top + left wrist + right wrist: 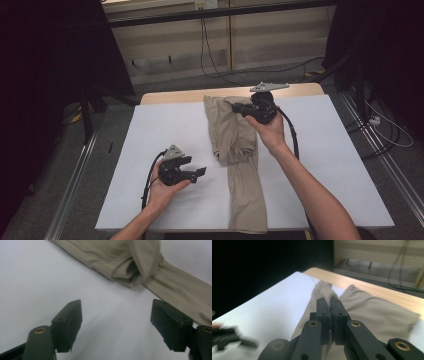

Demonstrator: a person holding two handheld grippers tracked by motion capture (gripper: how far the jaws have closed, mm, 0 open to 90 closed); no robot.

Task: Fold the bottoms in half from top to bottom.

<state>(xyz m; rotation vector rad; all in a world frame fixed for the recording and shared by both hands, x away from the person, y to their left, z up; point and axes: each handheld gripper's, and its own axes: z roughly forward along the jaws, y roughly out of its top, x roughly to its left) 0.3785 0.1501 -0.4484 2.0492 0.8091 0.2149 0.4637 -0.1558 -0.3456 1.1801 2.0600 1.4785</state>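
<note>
The white table cover [165, 130] lies over a wooden top in a dim room, with cables trailing across the floor behind. A beige garment [239, 165] lies down the middle of it, its near end at the front edge and its far part bunched and partly lifted. My right gripper [239, 109] is clamped tight on a pinch of that fabric near the far end, jaws nearly together with cloth between them. My left gripper [200, 172] sits low over the bare cover, just left of the garment, jaws standing apart with nothing in them. I think the risk is the thin pinch: if I pull up or sideways too fast, the fabric may slip out, or the whole piece may drag and crumple. The left gripper could also snag the folded hem [125, 272] instead of a single layer.
</note>
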